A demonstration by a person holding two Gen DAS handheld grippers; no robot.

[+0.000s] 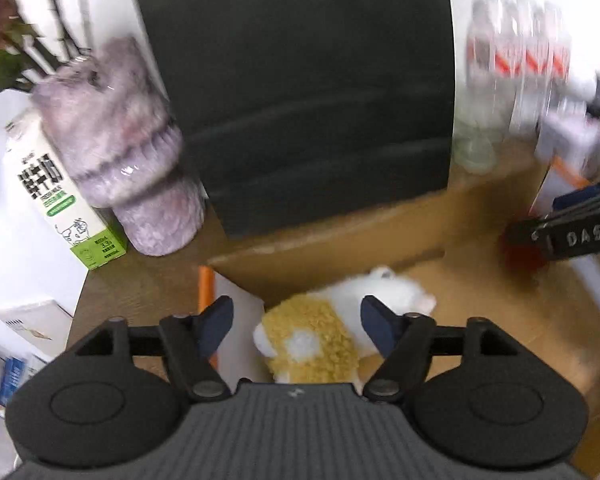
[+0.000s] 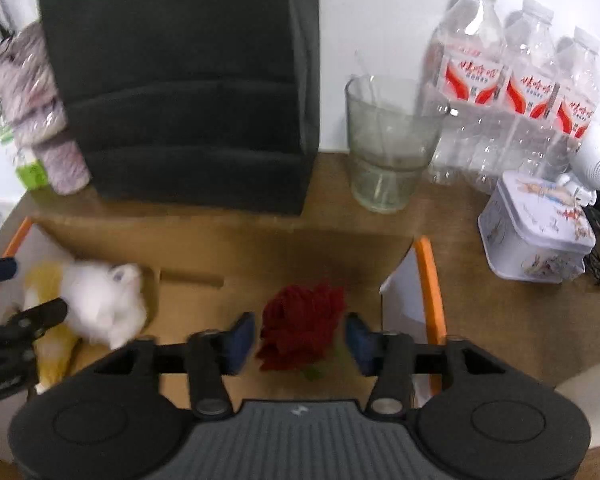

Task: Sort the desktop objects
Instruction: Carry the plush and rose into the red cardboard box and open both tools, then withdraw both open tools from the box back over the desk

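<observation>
We judged the plush toy (image 1: 332, 328) and red rose (image 2: 300, 328) already lay in the cardboard box (image 2: 300, 240), both the left gripper (image 1: 296, 324) and the right gripper (image 2: 300, 340) open and empty, while the bottles (image 2: 512, 80) at the tabletop's far edge remained unsorted.

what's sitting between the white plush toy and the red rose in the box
Nothing: in the right wrist view, only bare cardboard box floor lies between the plush toy and the rose.

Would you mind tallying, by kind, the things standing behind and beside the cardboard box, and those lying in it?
Water bottles: 3
Glass cup: 1
Printed tin: 1
Milk carton: 1
Purple fuzzy bundle: 1
Black case: 1
Plush toy, in the box: 1
Red rose, in the box: 1
Total: 10
</observation>
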